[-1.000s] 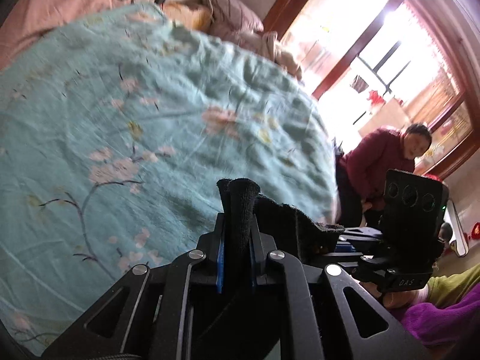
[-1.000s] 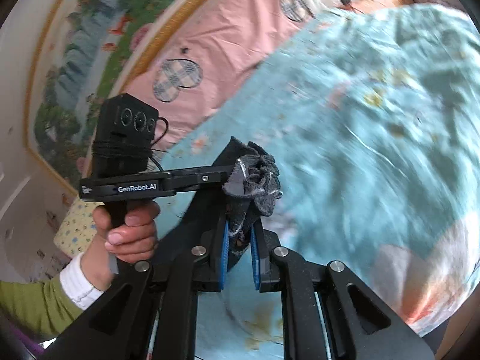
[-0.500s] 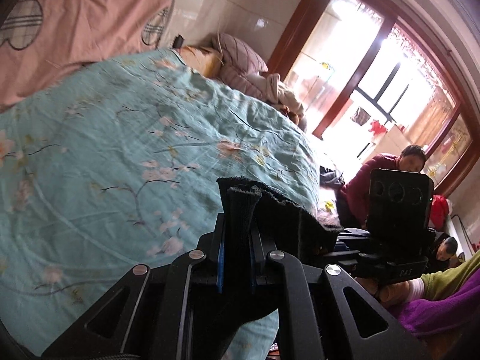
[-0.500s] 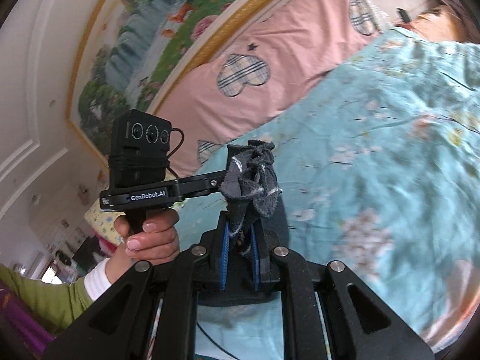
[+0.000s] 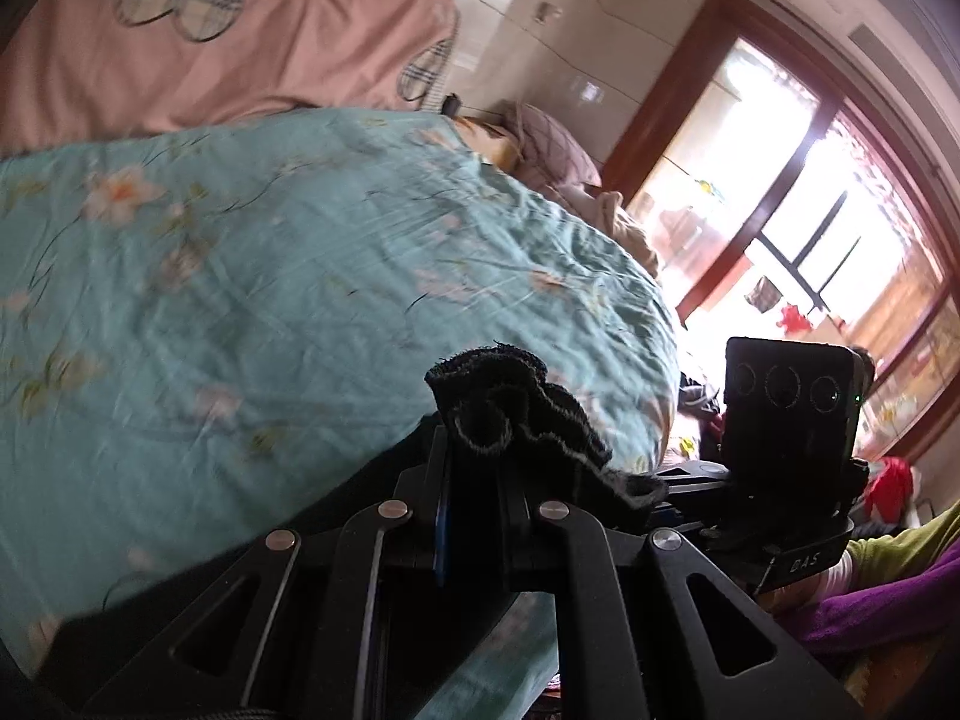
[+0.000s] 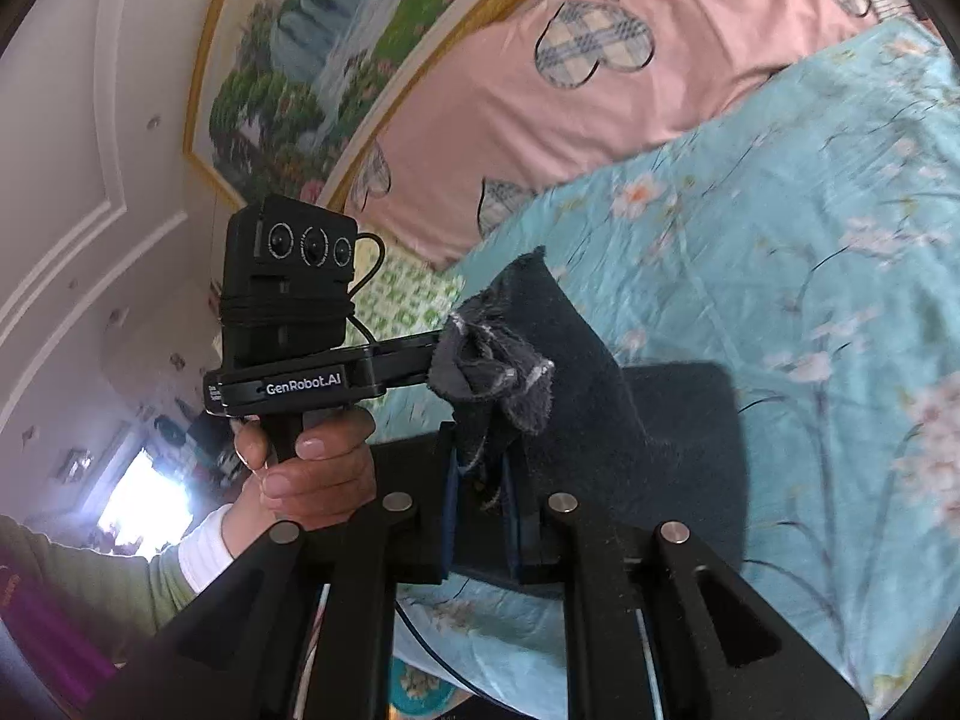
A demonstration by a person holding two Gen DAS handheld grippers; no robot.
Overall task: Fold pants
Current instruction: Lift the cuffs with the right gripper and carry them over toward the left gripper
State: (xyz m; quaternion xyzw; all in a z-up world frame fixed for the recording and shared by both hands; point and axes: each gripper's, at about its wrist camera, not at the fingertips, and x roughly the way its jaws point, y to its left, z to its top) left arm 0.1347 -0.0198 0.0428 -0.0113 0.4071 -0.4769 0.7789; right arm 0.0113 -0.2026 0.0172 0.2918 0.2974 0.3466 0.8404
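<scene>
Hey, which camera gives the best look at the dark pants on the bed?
The right wrist view. There the pants rise from the right claw, shut on a bunched edge, with a dark panel lying on the teal bedspread. The left wrist view shows only a crumpled edge in the left claw.

Teal floral bedspread (image 5: 252,300) spread over bed, wrinkled. Pink cover with plaid heart patches (image 6: 600,96) along head of bed, touching bedspread edge. Gold-framed landscape painting (image 6: 336,42) on wall above pink cover. Mauve pillow (image 5: 552,144) and beige cloth heap (image 5: 624,228) at far bed corner. Brown-framed glass doors (image 5: 780,228) beyond bed, brightly backlit. Green-patterned cloth (image 6: 414,300) beside pink cover.
</scene>
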